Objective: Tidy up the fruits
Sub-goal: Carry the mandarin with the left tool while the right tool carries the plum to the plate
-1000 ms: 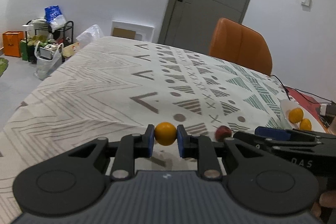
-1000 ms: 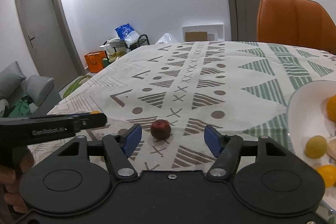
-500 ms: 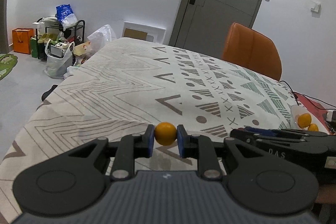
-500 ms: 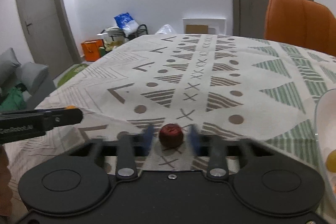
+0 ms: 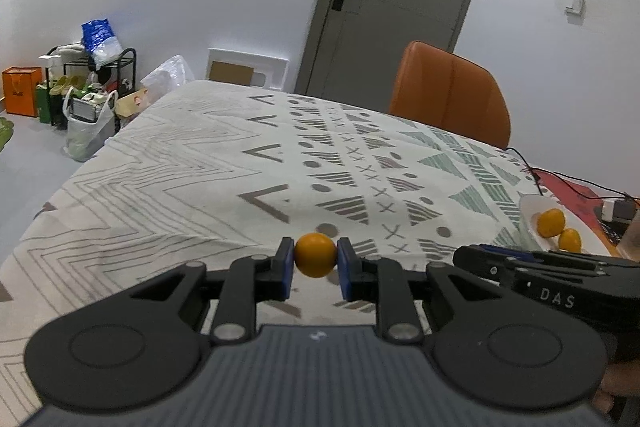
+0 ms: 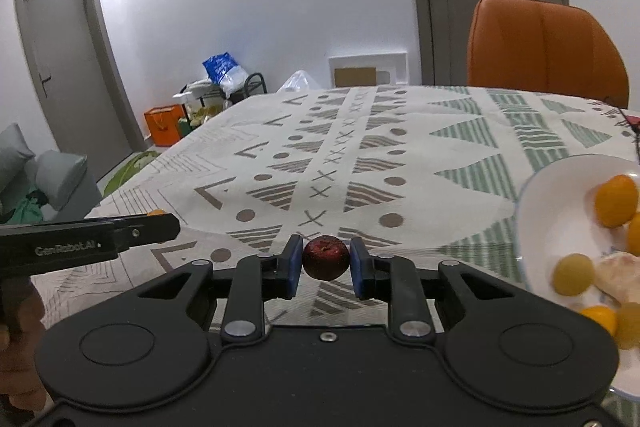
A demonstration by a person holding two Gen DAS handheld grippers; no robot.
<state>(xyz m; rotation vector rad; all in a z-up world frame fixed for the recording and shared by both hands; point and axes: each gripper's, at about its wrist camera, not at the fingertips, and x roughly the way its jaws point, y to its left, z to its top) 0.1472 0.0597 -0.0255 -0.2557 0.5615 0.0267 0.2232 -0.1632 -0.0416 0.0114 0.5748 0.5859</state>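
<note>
My left gripper [image 5: 316, 269] is shut on a small orange fruit [image 5: 315, 254] and holds it above the patterned tablecloth [image 5: 224, 163]. My right gripper [image 6: 325, 269] is shut on a dark red fruit [image 6: 325, 257], just above the cloth. A white bowl [image 6: 538, 203] at the right holds several orange and yellow fruits [image 6: 615, 200]; it also shows in the left wrist view [image 5: 530, 205]. The right gripper's body [image 5: 552, 279] lies to the right of my left gripper. The left gripper's body [image 6: 84, 241] shows at the left of the right wrist view.
An orange chair [image 5: 450, 93] stands at the table's far side. A red mat with cables [image 5: 576, 193] lies at the far right. Bags and a rack [image 5: 86, 89] sit on the floor to the left, a grey sofa [image 6: 44, 179] beyond the table's left edge.
My right gripper has closed on the dark red fruit and raised it slightly. My left gripper has kept hold of the orange fruit while its view shifted.
</note>
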